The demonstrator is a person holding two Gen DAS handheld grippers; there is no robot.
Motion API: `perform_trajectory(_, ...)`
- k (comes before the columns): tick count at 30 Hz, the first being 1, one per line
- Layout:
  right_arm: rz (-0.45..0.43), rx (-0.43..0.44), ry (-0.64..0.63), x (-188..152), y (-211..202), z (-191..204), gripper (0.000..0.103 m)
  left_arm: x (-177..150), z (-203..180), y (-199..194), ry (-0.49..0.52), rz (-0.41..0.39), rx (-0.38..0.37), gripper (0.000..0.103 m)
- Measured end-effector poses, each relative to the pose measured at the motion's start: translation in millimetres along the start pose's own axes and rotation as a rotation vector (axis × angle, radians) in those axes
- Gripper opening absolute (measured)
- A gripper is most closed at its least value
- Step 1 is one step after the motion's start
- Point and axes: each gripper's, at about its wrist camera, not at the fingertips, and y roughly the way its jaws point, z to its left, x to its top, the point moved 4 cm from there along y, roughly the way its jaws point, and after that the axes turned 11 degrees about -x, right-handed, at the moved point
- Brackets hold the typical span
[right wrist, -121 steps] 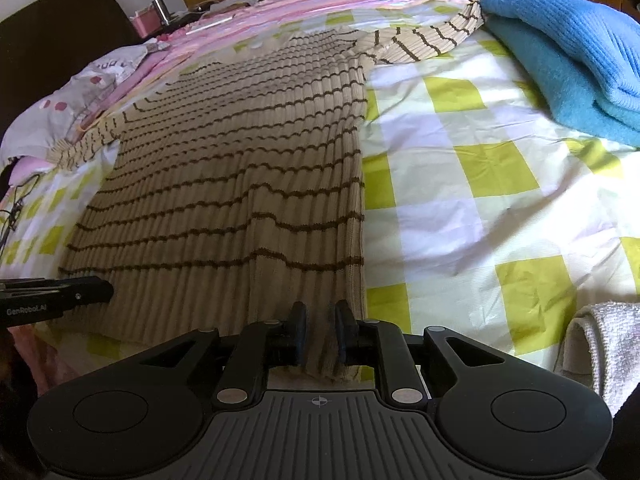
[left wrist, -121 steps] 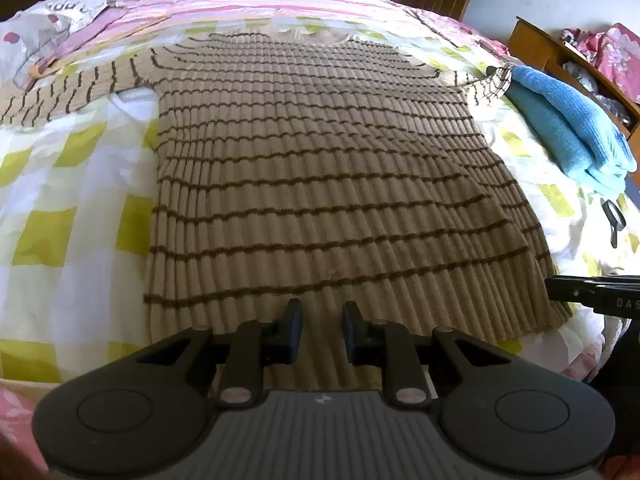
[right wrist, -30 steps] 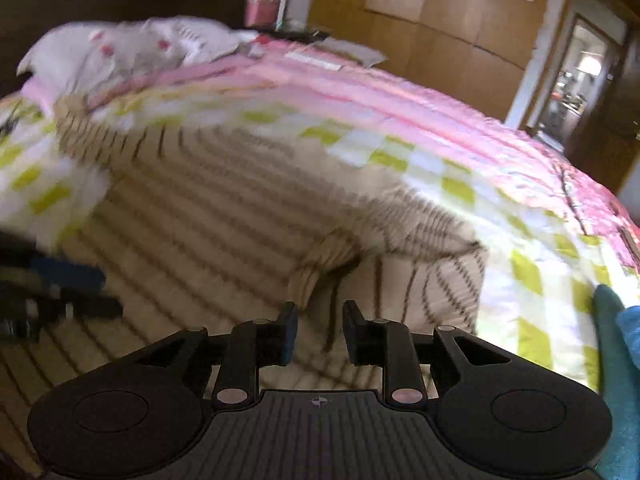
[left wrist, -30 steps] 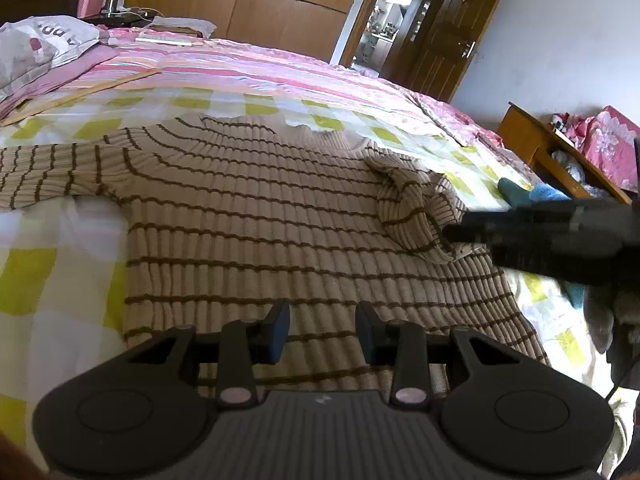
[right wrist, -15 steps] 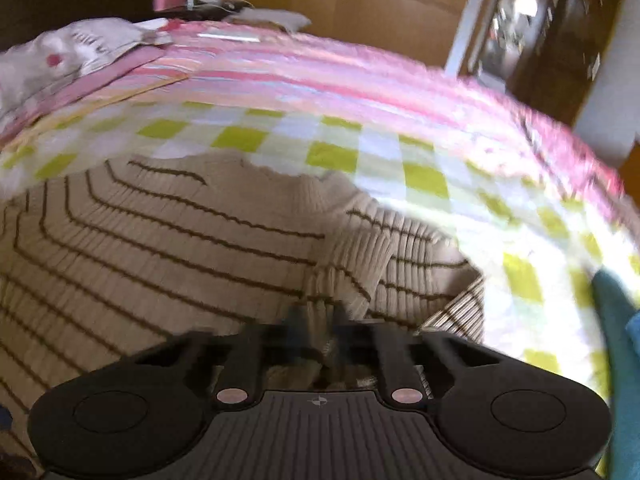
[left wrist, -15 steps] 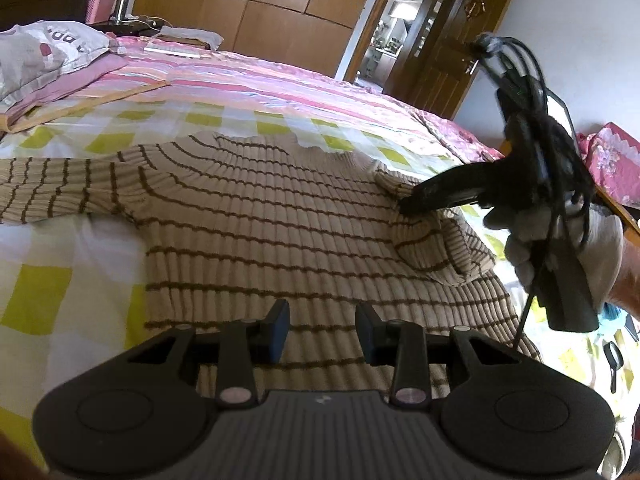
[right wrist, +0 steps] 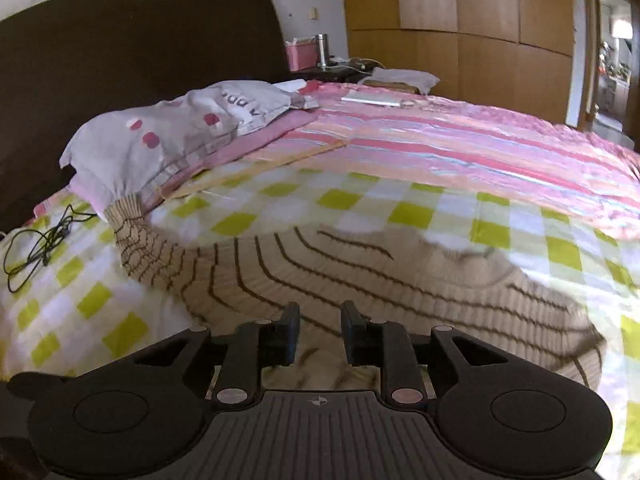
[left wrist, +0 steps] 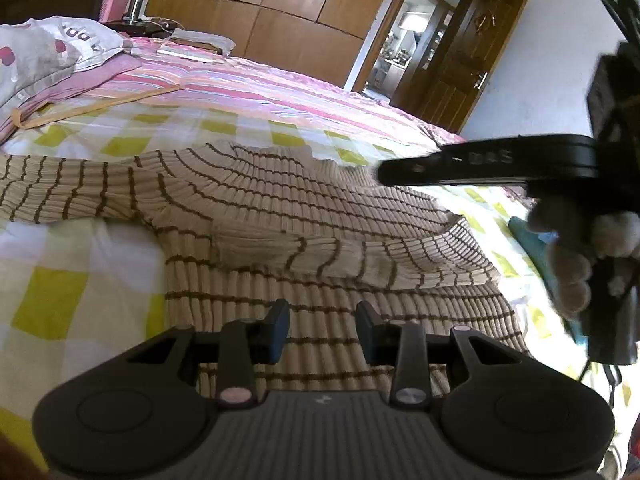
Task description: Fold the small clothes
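A beige sweater with brown stripes (left wrist: 280,208) lies flat on the checked bedsheet (left wrist: 72,276). Its right sleeve (left wrist: 400,260) is folded across the chest. Its left sleeve (left wrist: 60,188) stretches out to the left. My left gripper (left wrist: 322,330) is open and empty above the sweater's lower body. My right gripper (right wrist: 320,332) is open and empty above the sweater (right wrist: 400,280); it also shows in the left wrist view (left wrist: 480,164), over the sweater's right shoulder. The outstretched sleeve (right wrist: 140,248) reaches the pillow.
A grey pillow (right wrist: 172,132) and a pink striped quilt (right wrist: 460,140) lie at the head of the bed. A black cable (right wrist: 36,248) lies on the sheet at the left. A blue garment (left wrist: 532,236) lies at the right. Wardrobes (left wrist: 280,8) and a door (left wrist: 460,60) stand behind.
My right gripper has let go of the right sleeve, which now lies folded across the chest. It has lifted and turned left toward the pillow. My left gripper stays open over the hem.
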Motion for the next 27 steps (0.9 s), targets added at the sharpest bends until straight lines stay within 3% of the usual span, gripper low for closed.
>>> perform_trajectory(6, 0.031, -0.150, 0.066, -20, -16, -59, 0.023, -3, 2, 5, 0.004, 0.011, 0.019, 0.041)
perform_trajectory(12, 0.170, -0.388, 0.076, -65, 10, -110, 0.023, -6, 9, 12, 0.002, 0.025, 0.057, 0.041)
perform_trajectory(15, 0.226, -0.446, 0.131, -79, 16, -126, 0.023, -6, 14, 14, -0.006, 0.030, 0.071, 0.041)
perform_trajectory(19, 0.146, -0.389, 0.078, -66, 0, -104, 0.023, -5, 19, 14, -0.014, 0.024, 0.083, 0.041)
perform_trajectory(23, 0.078, -0.207, 0.003, -46, -1, -55, 0.023, -2, 24, 9, -0.020, 0.006, 0.098, 0.041)
perform_trajectory(27, 0.064, -0.048, -0.108, -33, 22, -6, 0.027, 4, 30, 2, -0.025, -0.018, 0.111, 0.041)
